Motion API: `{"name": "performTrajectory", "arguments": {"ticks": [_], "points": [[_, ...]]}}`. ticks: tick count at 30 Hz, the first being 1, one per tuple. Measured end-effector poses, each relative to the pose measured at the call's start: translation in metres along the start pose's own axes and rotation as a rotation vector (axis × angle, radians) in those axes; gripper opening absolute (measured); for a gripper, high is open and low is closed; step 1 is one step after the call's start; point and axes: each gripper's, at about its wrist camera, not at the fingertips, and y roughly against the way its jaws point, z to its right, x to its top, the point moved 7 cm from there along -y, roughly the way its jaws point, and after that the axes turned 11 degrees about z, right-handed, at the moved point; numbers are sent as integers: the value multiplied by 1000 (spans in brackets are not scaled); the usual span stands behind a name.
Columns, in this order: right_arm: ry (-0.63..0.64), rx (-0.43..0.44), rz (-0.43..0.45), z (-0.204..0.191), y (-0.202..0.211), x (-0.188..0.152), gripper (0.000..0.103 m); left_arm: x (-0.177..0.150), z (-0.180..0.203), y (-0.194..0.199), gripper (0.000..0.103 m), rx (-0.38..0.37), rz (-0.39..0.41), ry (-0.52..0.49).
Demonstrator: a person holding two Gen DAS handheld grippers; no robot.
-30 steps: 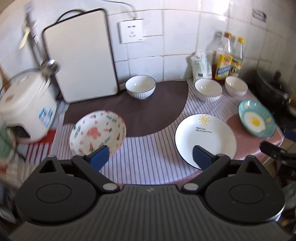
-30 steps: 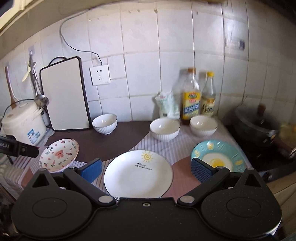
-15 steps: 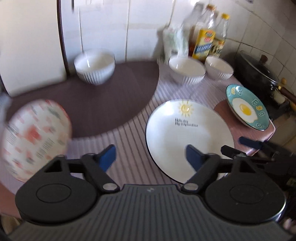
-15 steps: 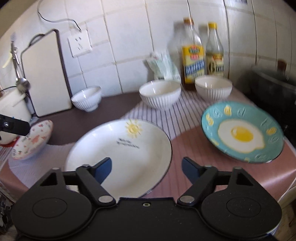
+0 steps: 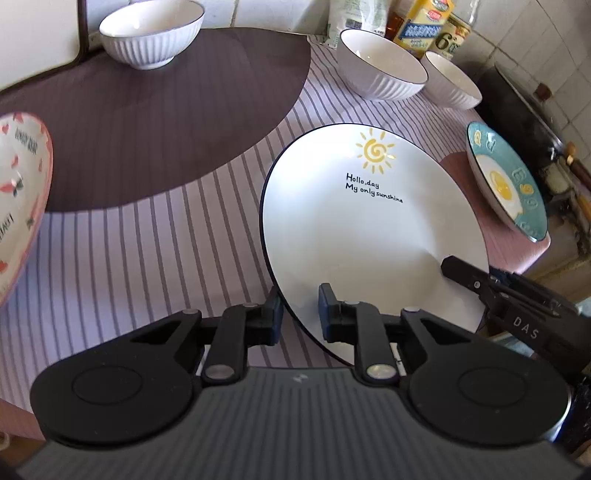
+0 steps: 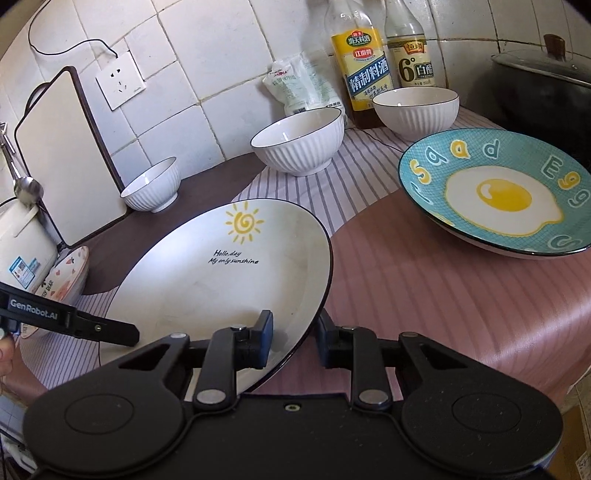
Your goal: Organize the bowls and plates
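A large white plate with a sun drawing (image 5: 369, 229) lies on the striped cloth; it also shows in the right wrist view (image 6: 221, 273). My left gripper (image 5: 300, 314) is closed down on its near left rim. My right gripper (image 6: 293, 341) is closed down on its near right rim. A teal egg plate (image 6: 495, 192) lies to the right. A pink patterned plate (image 5: 18, 199) lies at the left. Three white ribbed bowls stand at the back: one on the brown mat (image 5: 151, 31), two near the bottles (image 5: 380, 64) (image 5: 452, 79).
A white cutting board (image 6: 55, 158) leans on the tiled wall. A rice cooker (image 6: 22, 251) stands at the far left. Two bottles (image 6: 362, 55) and a bag (image 6: 303, 83) stand at the back. A dark lidded pot (image 6: 543, 85) sits at the right, past the counter edge.
Both grippers moved down and in to the white sun plate and closed from wide open onto its near rim, left on one side, right on the other.
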Motion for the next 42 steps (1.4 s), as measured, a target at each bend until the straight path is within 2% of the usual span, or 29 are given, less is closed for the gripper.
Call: {"name": "performTrajectory", "arguments": {"ticks": [2, 7, 17, 23, 29, 36, 42], "points": [[-5, -3, -3, 0, 0, 0, 28, 0, -3, -2, 19, -11, 1, 36], [50, -49, -62, -8, -3, 7, 27, 2, 3, 1, 20, 32, 12, -3], [96, 30, -23, -29, 0, 30, 27, 19, -13, 34, 20, 55, 76, 31], [135, 107, -14, -60, -25, 40, 27, 33, -46, 48, 20, 113, 113, 79], [177, 188, 2, -85, -59, 49, 26, 41, -72, 46, 20, 148, 135, 127], [191, 193, -12, -90, -96, 50, 26, 44, -87, 29, 21, 163, 114, 155], [198, 193, -28, -94, -112, 40, 26, 42, -100, 19, 21, 166, 93, 169]]}}
